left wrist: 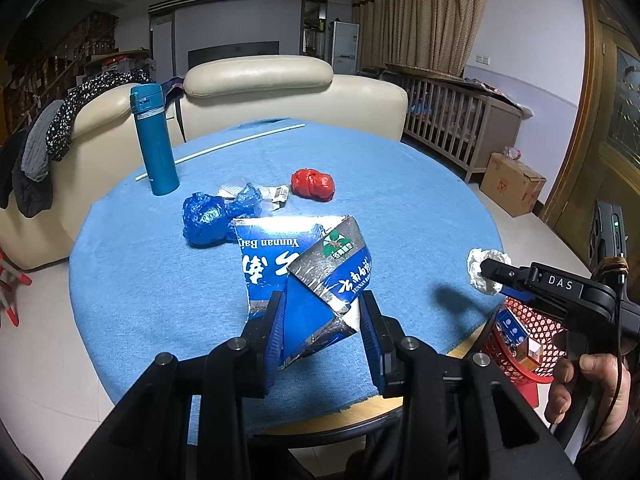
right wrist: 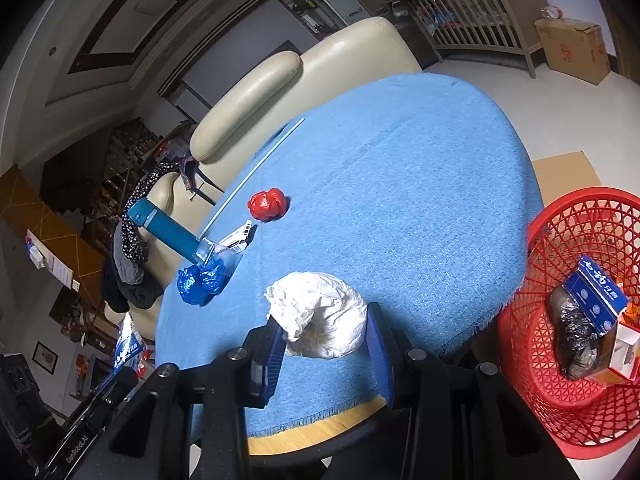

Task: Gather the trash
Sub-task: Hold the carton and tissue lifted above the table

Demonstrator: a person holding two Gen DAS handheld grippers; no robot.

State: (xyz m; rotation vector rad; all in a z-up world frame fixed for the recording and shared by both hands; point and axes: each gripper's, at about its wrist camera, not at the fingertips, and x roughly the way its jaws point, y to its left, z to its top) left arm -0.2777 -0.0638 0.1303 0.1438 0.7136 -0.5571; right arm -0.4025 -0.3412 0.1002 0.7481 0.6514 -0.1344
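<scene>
Left wrist view, from left to right: a teal flask stands on the blue-clothed table, with a crumpled blue bag, a scrap of labelled wrapper and a red wad lying loose beyond the left claw, which is closed on a crushed blue-and-silver carton held just above the cloth. Farther right, the right claw grips a ball of white paper at the table's near edge, the person's hand wrapped round the handle below. Right wrist view shows that claw narrowed on the white paper, with the red basket off the table's edge to its right and lower, already holding a blue box and dark bag. The right hand appears the nearer to the basket; its coming move is likely a short swing rightward and down.
</scene>
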